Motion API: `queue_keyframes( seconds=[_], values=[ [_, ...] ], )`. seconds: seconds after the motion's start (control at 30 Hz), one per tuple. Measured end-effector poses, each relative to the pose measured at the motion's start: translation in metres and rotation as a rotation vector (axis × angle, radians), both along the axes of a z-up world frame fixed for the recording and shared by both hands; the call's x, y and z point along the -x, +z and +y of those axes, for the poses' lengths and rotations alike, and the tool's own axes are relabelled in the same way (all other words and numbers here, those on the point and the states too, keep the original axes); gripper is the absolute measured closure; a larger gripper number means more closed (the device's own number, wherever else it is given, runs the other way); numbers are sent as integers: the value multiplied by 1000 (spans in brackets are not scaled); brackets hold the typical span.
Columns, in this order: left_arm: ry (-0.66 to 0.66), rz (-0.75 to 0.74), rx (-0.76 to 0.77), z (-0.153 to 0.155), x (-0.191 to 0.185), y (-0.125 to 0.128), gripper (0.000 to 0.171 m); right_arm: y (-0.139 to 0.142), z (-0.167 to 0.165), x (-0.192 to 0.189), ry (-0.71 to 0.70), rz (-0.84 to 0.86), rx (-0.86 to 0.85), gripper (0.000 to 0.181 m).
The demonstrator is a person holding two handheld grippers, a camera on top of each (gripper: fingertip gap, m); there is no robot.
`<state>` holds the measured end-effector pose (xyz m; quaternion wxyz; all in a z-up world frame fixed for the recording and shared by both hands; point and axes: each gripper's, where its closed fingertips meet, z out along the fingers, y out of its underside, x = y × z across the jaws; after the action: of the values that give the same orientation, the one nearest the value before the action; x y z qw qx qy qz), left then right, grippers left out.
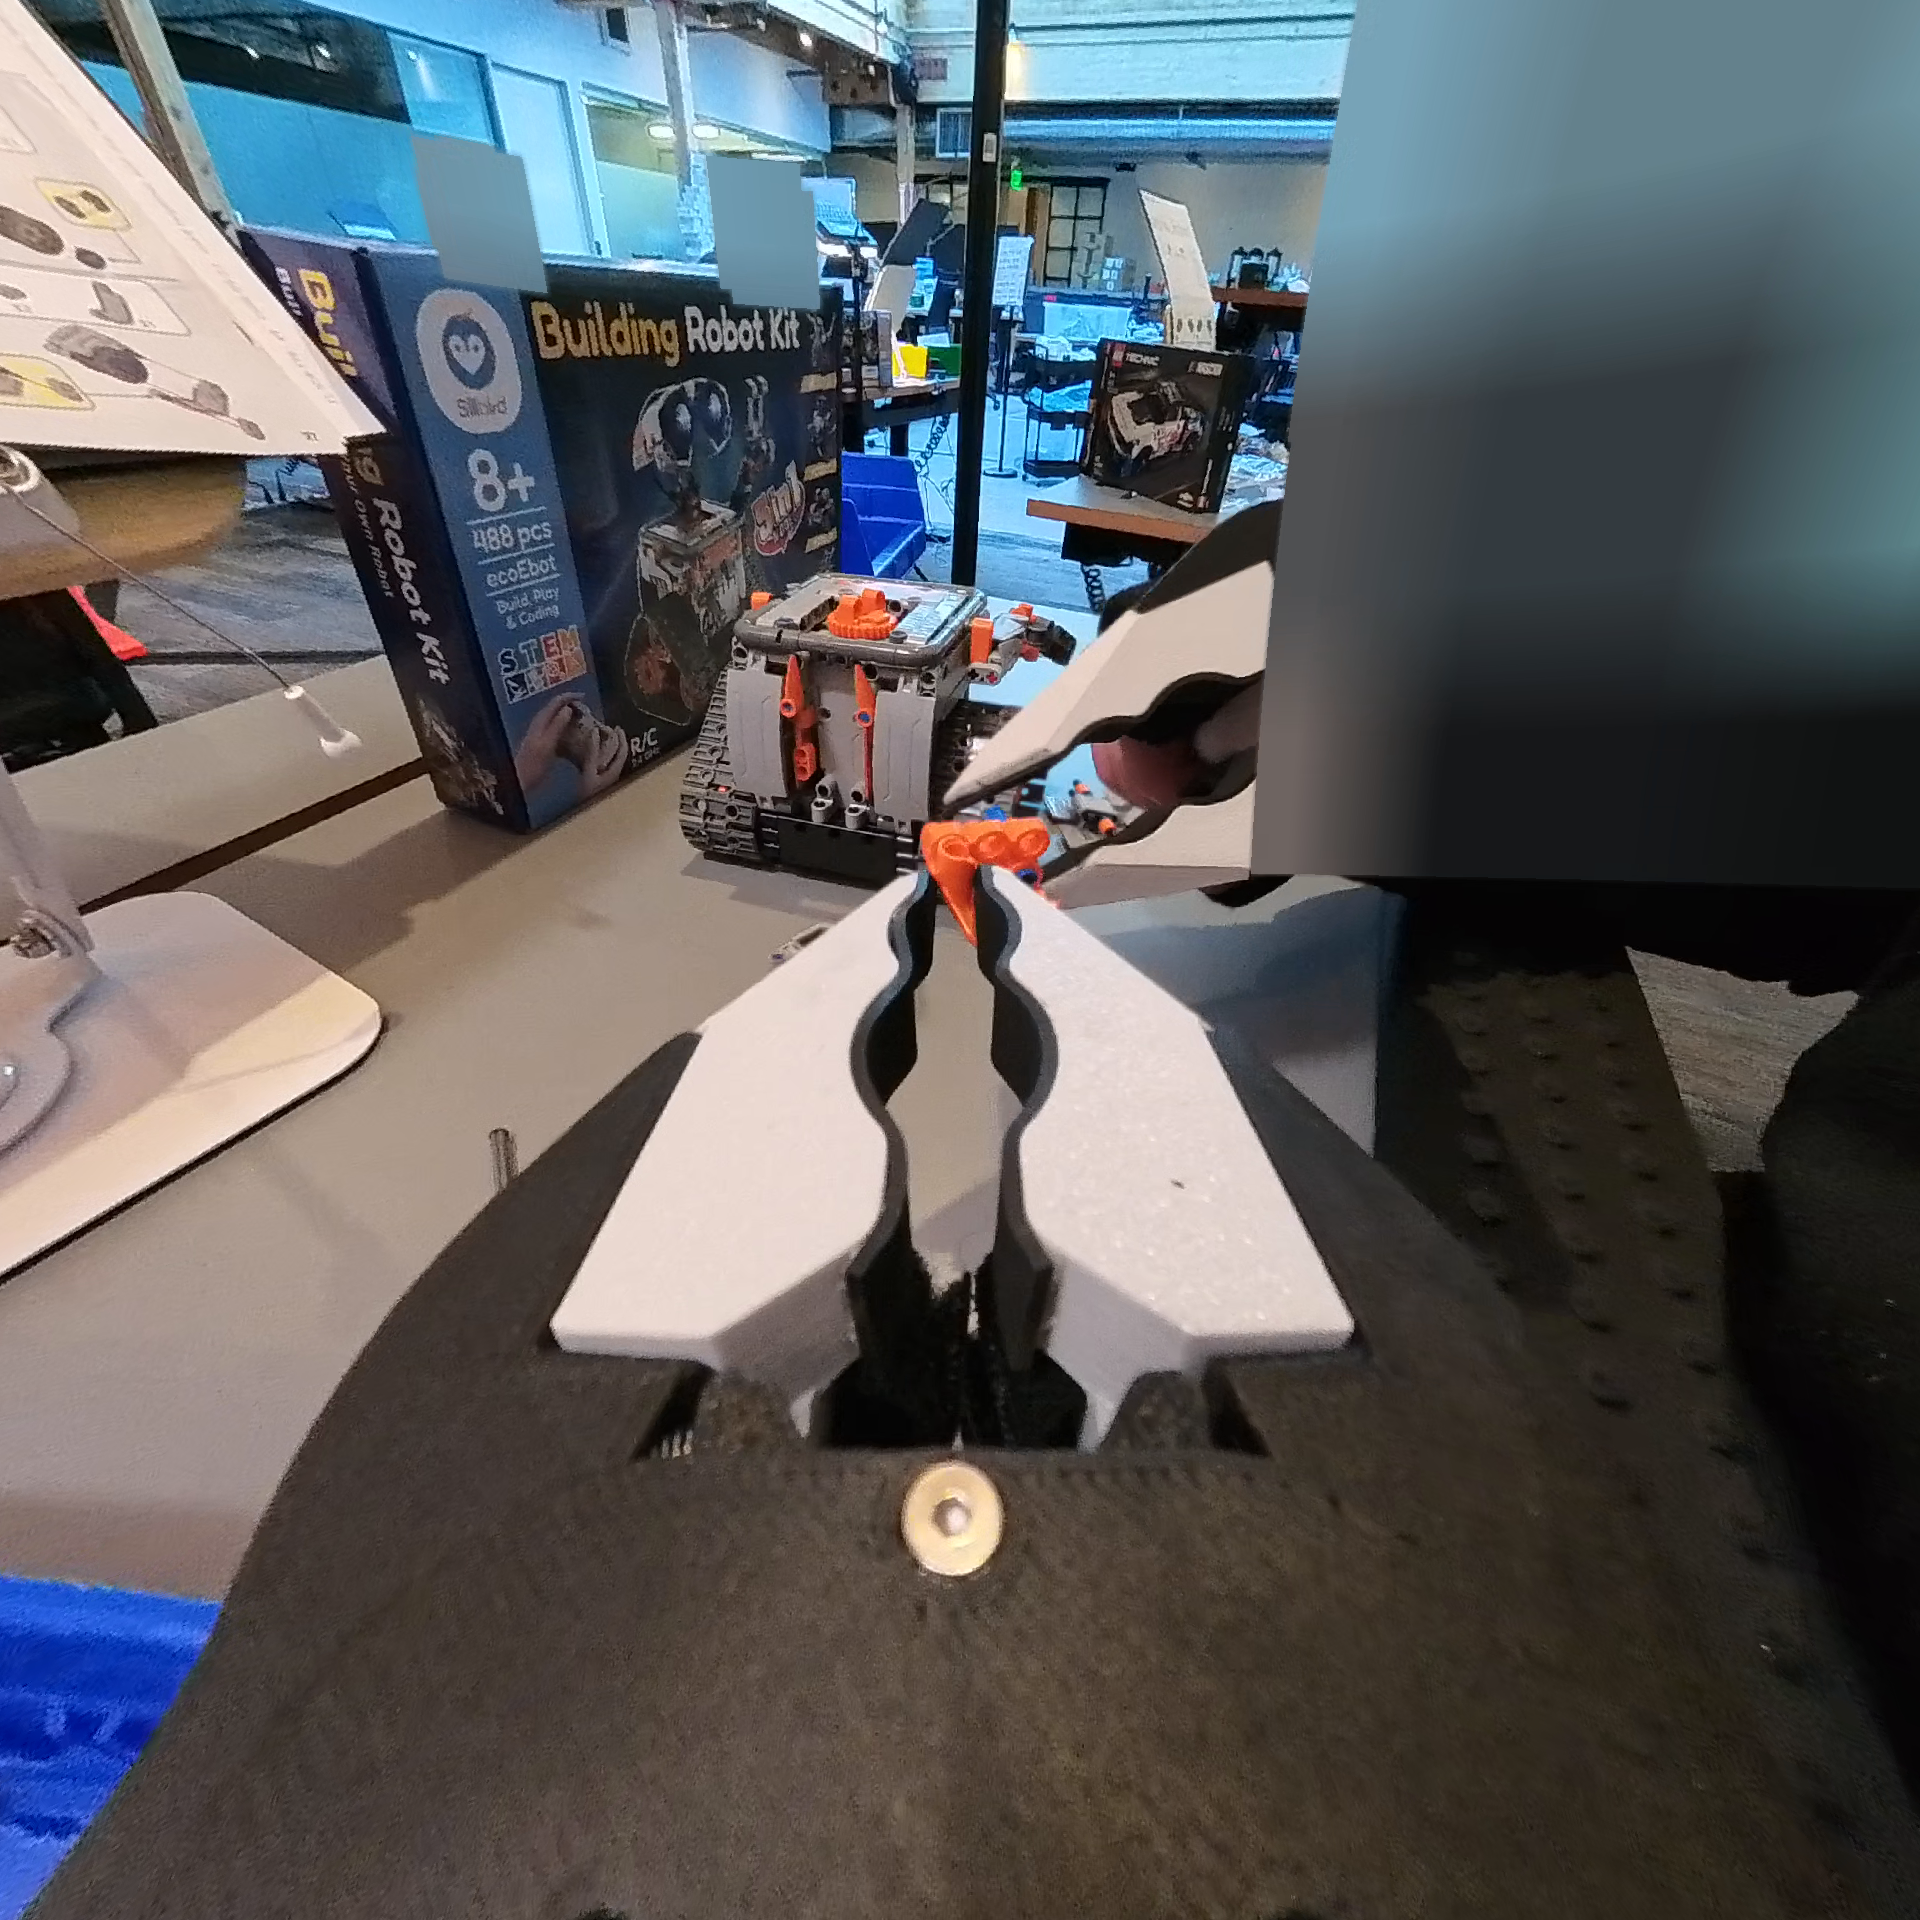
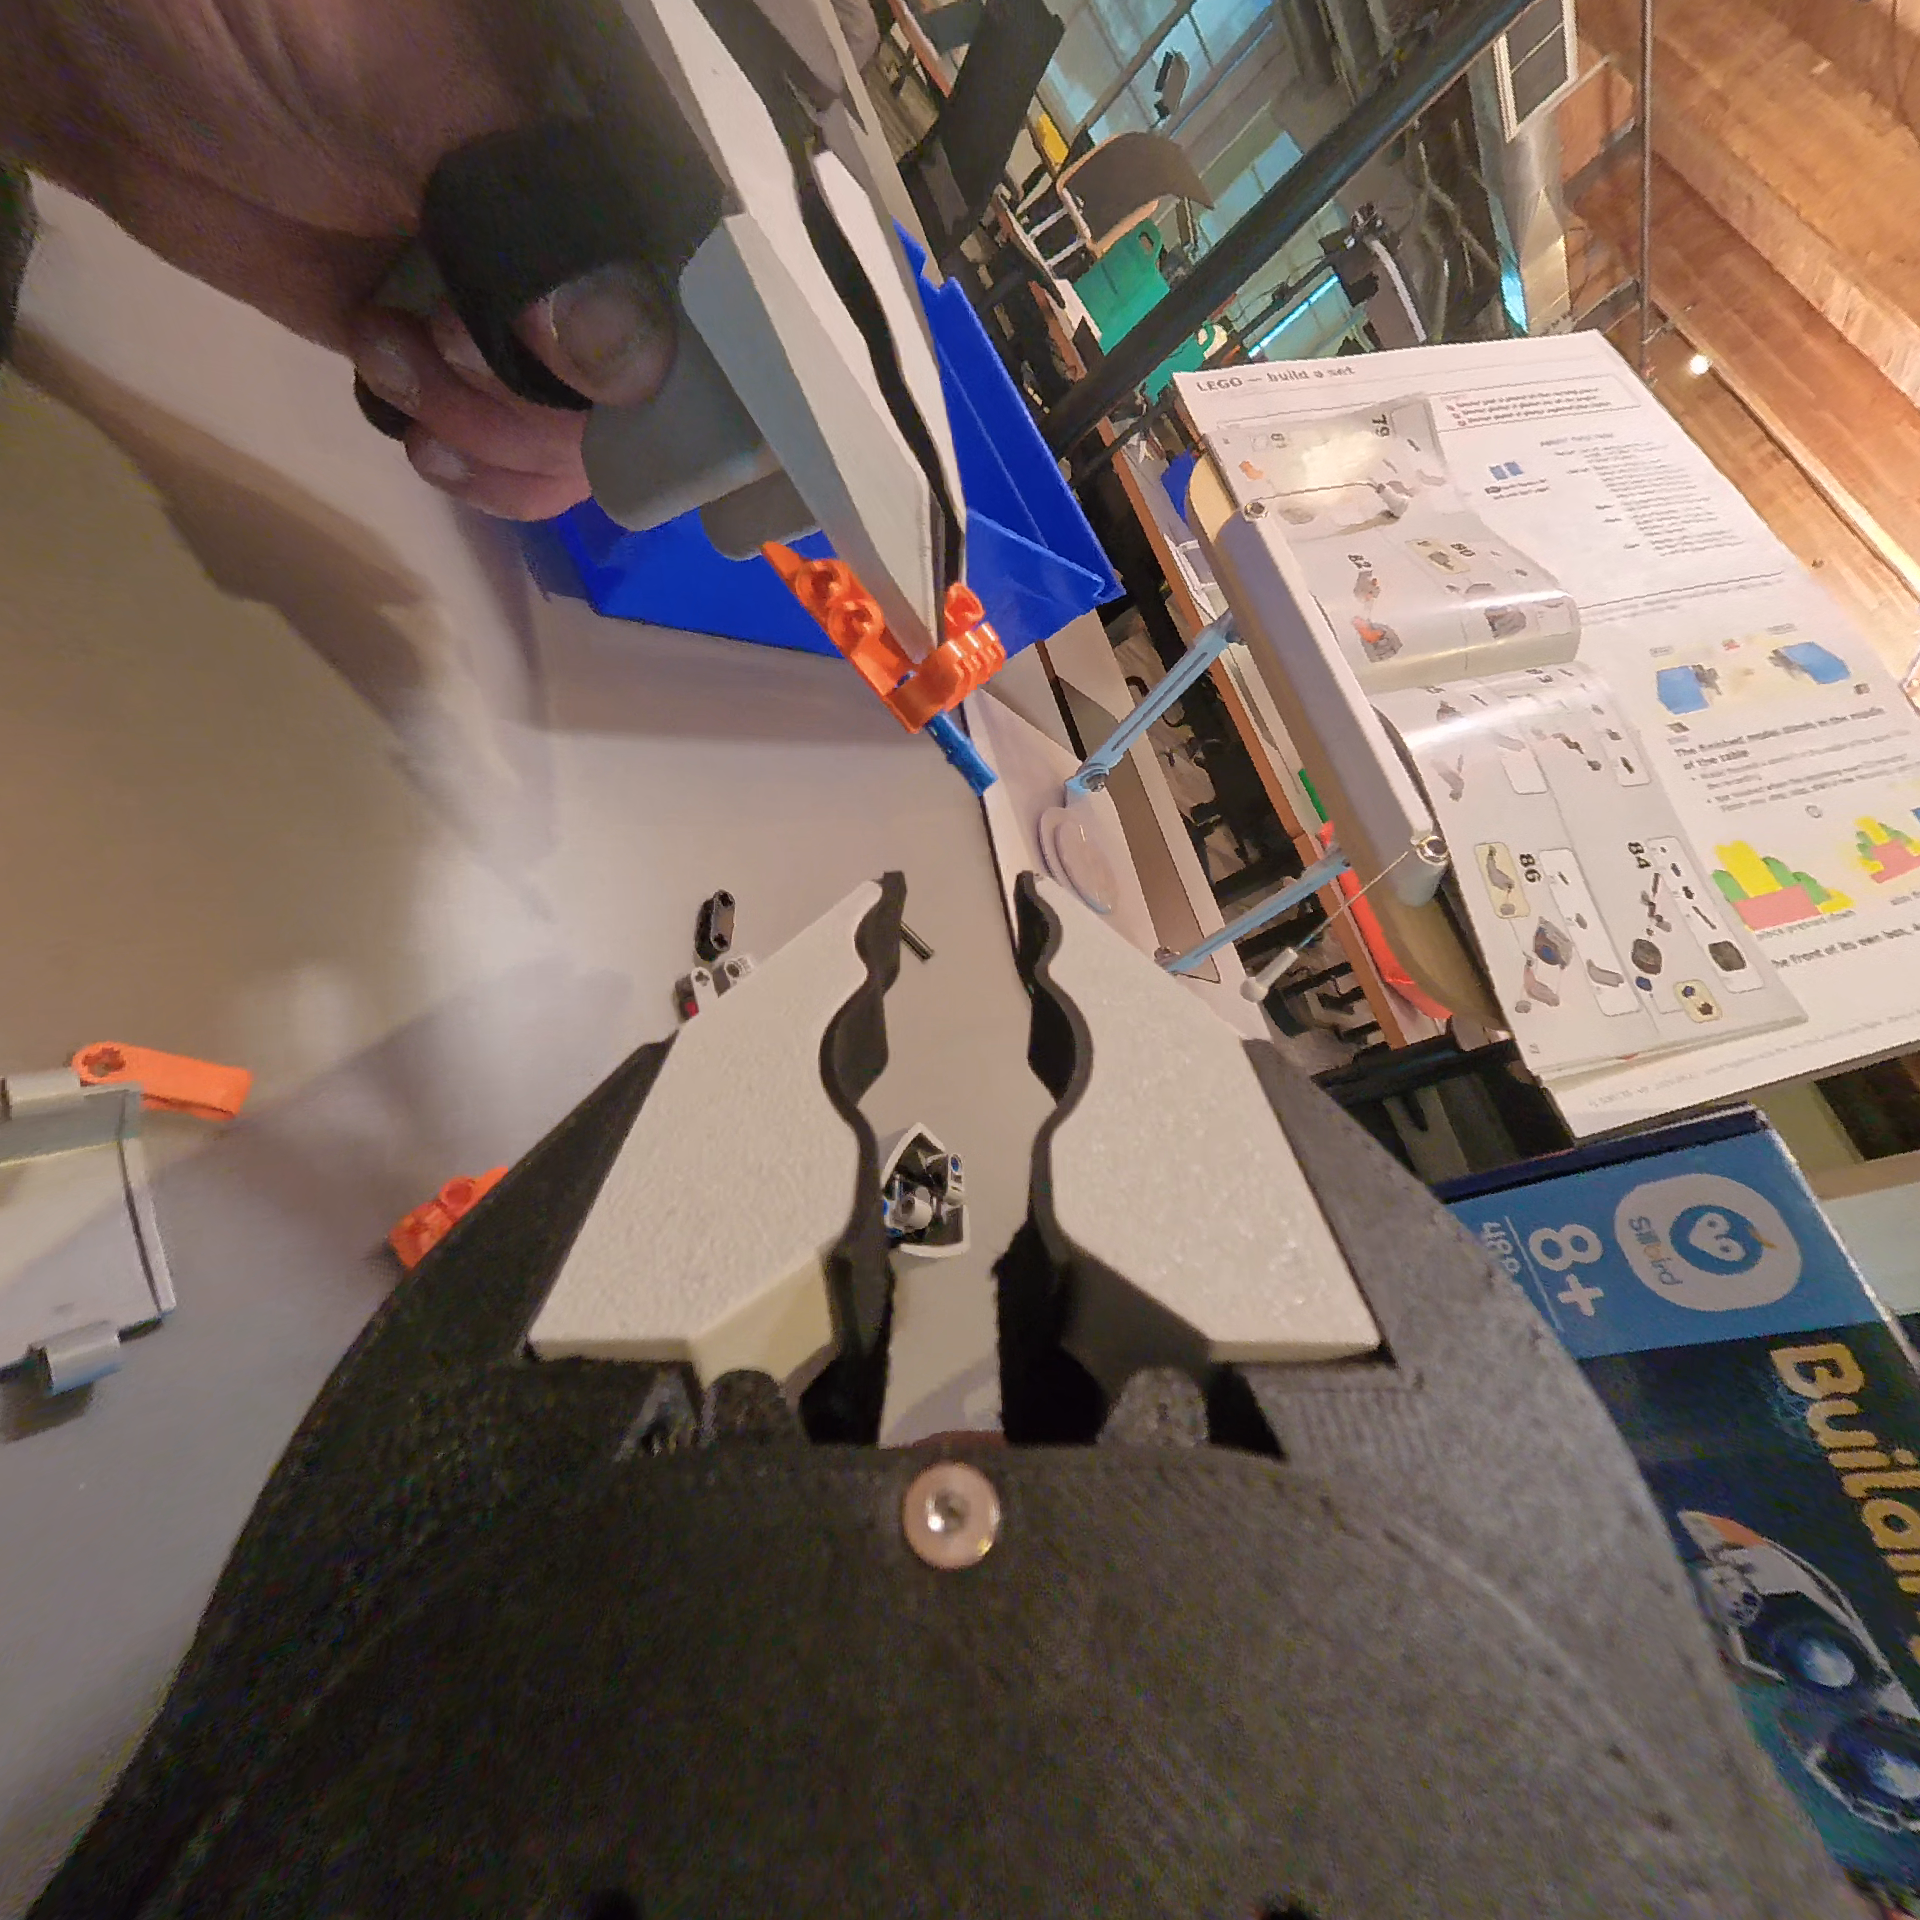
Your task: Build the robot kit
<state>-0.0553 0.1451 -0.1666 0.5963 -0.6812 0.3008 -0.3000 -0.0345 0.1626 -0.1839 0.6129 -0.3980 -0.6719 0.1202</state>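
Left wrist view: left claw [image 1: 956,883] was clamped on an orange bent connector [image 1: 982,847] at frame centre, held above the tabletop [image 1: 499,935], likely for access; right claw [image 2: 961,894] gaped empty below it.

Left gripper [image 1: 954,883] fingers nearly closed; right gripper [image 2: 961,888] fingers apart.

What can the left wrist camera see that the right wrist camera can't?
Only the left wrist view shows the grey and orange tracked robot model standing on the table.

Only the right wrist view shows the loose orange pieces, the small black piece and the blue bin.

Both show the orange piece pinched in the left gripper, the open right gripper, the kit box and the instruction booklet.
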Motion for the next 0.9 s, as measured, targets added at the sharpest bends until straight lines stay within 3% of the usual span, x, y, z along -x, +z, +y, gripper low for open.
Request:
queue_keyframes(
  seconds=[0.17, 0.33, 0.43, 0.53, 0.7, 0.73, 0.83, 0.9],
  values=[
    [-31, -8, 42, 0, -3, -4, 167, -2, -8, 3, 22, -18, -30, 160],
    [-93, -32, 180, -2, -13, -19, 167, -8, -11, 5, 18, -60, -95, 168],
    [-147, -121, 274, -4, -15, -22, 167, -10, -14, 6, 13, -90, -157, 176],
    [-179, -181, 317, -4, -16, -21, 166, -14, -15, 5, 14, -114, -109, 178],
    [-153, -155, 147, -6, -9, 0, 156, -15, -11, 3, 30, -80, 154, 180],
    [-141, -118, 94, -7, -6, 3, 145, -15, -8, 1, 26, -78, 206, 180],
    [-133, 30, -59, -14, -10, 7, 137, -17, -6, -3, 46, -87, 288, 180],
    [-144, 172, -112, -17, -20, -3, 133, -22, -11, -2, 64, -124, 309, 180]
  ],
)
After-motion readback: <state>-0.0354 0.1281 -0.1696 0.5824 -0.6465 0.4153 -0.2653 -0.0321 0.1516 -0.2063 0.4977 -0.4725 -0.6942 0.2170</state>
